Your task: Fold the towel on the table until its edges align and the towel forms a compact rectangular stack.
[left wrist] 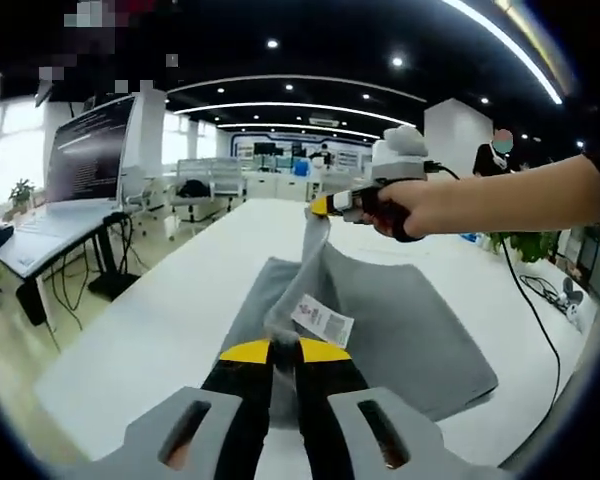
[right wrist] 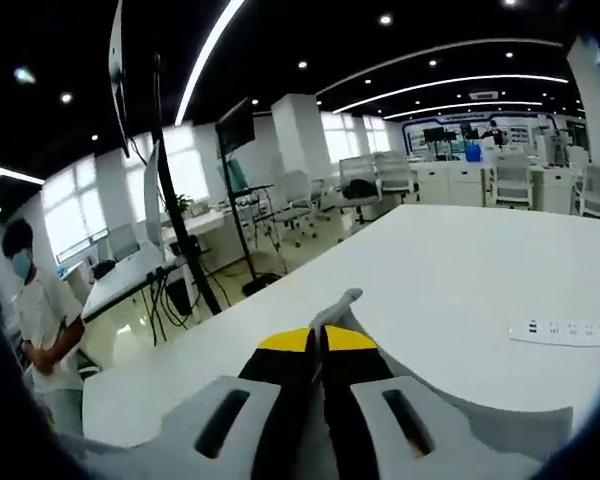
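A grey towel point(left wrist: 400, 330) lies partly folded on the white table point(left wrist: 150, 330), with a white care label point(left wrist: 322, 320) showing near its lifted edge. My left gripper point(left wrist: 285, 350) is shut on the near part of that raised edge. Farther along the same edge, the right gripper point(left wrist: 325, 205), held in a person's hand, pinches the towel and lifts it off the table. In the right gripper view, my right gripper point(right wrist: 318, 340) is shut on a grey towel corner point(right wrist: 338, 303) that pokes out past its yellow tips; more towel point(right wrist: 500, 425) hangs below.
A white power strip point(right wrist: 565, 331) lies on the table to the right. A desk with a large monitor point(left wrist: 90, 150) stands to the left of the table. A masked person point(right wrist: 40, 320) stands beyond the table's edge. Office chairs and desks fill the background.
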Action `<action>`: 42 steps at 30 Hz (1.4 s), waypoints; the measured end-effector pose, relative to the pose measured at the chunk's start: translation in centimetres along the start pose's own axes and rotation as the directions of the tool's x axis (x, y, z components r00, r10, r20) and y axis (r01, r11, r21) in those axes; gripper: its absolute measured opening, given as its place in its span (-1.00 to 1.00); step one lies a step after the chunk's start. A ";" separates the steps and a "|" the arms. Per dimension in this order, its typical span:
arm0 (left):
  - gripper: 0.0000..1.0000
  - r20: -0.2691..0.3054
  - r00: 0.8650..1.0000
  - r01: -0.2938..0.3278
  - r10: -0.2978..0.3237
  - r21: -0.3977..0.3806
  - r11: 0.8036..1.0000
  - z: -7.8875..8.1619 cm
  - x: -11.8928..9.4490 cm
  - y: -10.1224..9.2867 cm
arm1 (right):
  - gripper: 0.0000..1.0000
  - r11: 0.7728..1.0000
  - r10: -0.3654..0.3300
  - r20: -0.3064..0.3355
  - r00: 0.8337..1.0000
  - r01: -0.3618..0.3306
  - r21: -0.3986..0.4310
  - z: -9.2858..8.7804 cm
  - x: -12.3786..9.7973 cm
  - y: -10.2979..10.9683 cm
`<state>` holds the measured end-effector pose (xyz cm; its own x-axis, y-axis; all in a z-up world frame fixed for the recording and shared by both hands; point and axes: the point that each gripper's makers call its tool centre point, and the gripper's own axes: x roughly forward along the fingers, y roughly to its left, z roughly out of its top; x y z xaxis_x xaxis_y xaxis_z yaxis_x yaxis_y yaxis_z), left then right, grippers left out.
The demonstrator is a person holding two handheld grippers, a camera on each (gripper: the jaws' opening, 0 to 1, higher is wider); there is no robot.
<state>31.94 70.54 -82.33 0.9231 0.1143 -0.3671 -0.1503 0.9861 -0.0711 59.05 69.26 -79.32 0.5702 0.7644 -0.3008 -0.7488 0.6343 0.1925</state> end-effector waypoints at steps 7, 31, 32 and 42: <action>-0.88 -0.041 0.998 -0.044 0.045 0.007 0.999 -2.0 0.6 1.4 | -0.97 0.998 -0.052 -0.005 0.999 0.052 -0.018 -1.9 1.7 -0.3; -0.68 -0.120 0.980 -0.161 0.158 -0.015 0.987 -5.8 1.9 5.2 | -0.81 0.999 0.036 -0.085 0.996 -0.036 0.004 -6.0 5.0 1.8; -0.64 -0.123 0.979 -0.165 0.163 -0.010 0.986 -5.8 2.0 5.4 | -0.76 0.999 0.038 -0.084 0.996 -0.038 -0.001 -6.0 4.9 1.8; -0.51 -0.159 0.977 -0.145 0.146 0.014 0.989 -6.2 2.6 6.3 | -0.55 1.000 0.003 -0.102 0.995 -0.004 -0.013 -5.8 3.6 -0.3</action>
<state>31.16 76.27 -89.49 0.8233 0.2360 -0.5162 -0.2778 0.9606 -0.0039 59.39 71.20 -85.84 0.5307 0.7507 -0.3935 -0.7557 0.6293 0.1814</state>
